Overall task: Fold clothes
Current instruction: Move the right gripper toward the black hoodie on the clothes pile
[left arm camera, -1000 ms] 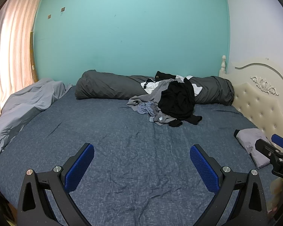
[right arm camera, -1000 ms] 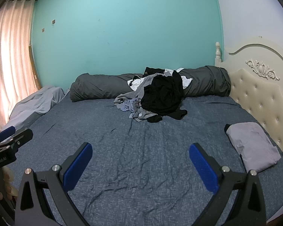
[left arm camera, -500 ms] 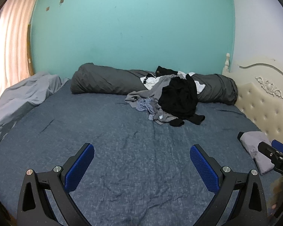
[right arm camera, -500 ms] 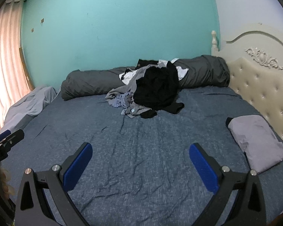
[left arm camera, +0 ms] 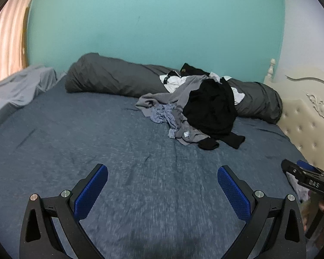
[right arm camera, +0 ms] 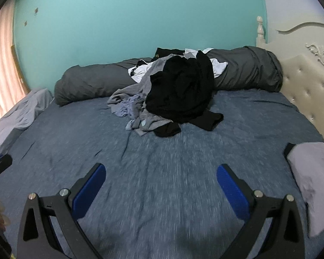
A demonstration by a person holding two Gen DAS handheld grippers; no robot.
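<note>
A home bedroom: a wide bed [right arm camera: 162,172] under a blue sheet, a cream tufted headboard [right arm camera: 308,86], a rolled grey duvet [left arm camera: 110,77], teal wall [left arm camera: 157,21], and pink curtains [left arm camera: 6,43].

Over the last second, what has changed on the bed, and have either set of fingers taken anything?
Both grippers have moved forward over the bed toward the clothes pile, which now looks larger and nearer in both wrist views. The left gripper and right gripper stay open and empty; nothing was grabbed or let go. The pile, the folded lilac garment by the headboard and the rolled grey duvet lie as before.
</note>
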